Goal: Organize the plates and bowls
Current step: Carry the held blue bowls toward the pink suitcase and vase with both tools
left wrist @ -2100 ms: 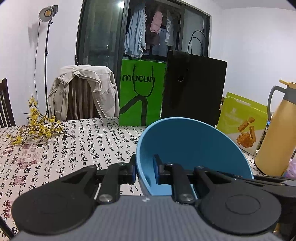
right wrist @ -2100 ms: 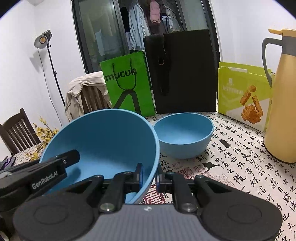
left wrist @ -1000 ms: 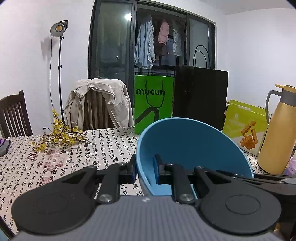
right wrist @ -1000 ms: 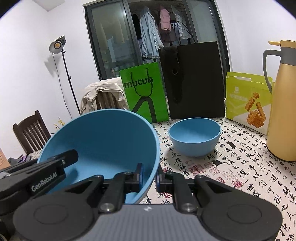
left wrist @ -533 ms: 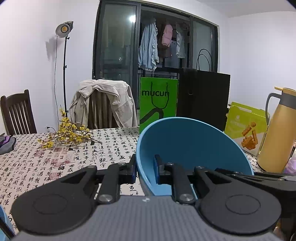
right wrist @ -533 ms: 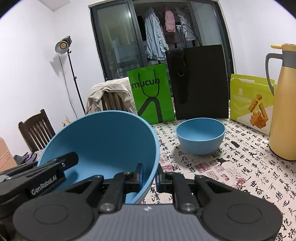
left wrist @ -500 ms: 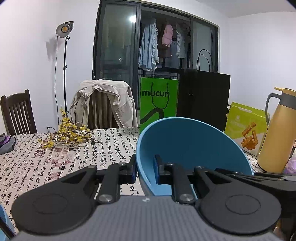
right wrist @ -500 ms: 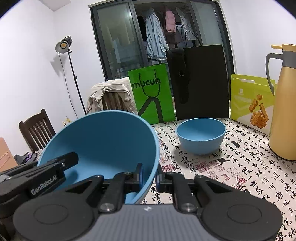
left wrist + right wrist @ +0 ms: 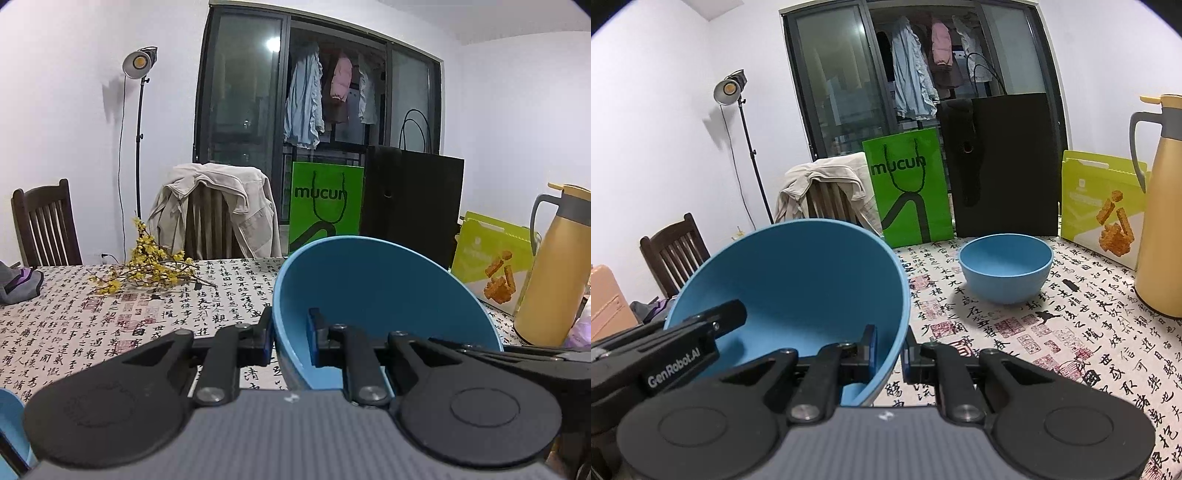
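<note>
2 grippers pinch 1 big blue bowl (image 9: 798,280) | left gripper (image 9: 290,338) clamps left rim | right gripper (image 9: 888,349) clamps right rim | small bowl (image 9: 1006,271) on table (image 9: 1071,332)

Large blue bowl (image 9: 798,280) tilted, apparently aloft; smaller blue bowl (image 9: 1006,271) upright on tablecloth.

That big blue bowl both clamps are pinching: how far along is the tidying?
Midway, it seems. Nothing looks stacked yet. In hand: the large blue bowl, tilted and off the table, with the left gripper and right gripper each shut on its rim. Left: a smaller blue bowl sits alone on the tablecloth, and another blue edge shows at the left view's corner.
</note>
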`<state>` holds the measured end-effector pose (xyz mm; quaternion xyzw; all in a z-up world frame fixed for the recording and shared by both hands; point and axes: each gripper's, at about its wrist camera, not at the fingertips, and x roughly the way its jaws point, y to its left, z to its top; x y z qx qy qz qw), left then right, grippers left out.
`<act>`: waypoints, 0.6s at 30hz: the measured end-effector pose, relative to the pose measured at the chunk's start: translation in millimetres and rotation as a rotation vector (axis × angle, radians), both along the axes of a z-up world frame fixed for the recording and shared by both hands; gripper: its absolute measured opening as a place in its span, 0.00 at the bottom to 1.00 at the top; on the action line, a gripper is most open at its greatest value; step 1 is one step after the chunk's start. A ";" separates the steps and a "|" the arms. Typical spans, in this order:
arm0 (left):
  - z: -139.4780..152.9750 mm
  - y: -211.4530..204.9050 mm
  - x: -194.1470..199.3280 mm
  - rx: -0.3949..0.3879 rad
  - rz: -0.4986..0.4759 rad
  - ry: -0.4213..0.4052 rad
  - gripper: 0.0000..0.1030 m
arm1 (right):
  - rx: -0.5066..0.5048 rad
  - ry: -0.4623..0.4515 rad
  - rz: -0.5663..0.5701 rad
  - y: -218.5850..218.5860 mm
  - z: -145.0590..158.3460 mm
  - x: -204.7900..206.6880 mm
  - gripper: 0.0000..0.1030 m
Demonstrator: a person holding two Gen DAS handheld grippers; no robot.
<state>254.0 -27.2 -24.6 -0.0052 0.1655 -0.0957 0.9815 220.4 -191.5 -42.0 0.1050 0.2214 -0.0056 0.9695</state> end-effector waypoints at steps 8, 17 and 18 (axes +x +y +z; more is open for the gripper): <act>1.0 11.4 -10.2 -0.005 0.018 -0.006 0.17 | -0.003 -0.002 0.023 11.4 0.6 -5.9 0.12; 2.6 24.8 -18.5 -0.017 0.034 -0.014 0.17 | -0.011 -0.007 0.046 24.0 3.3 -11.6 0.12; 2.9 26.2 -19.1 -0.017 0.036 -0.015 0.17 | -0.012 -0.007 0.048 25.4 3.4 -12.2 0.12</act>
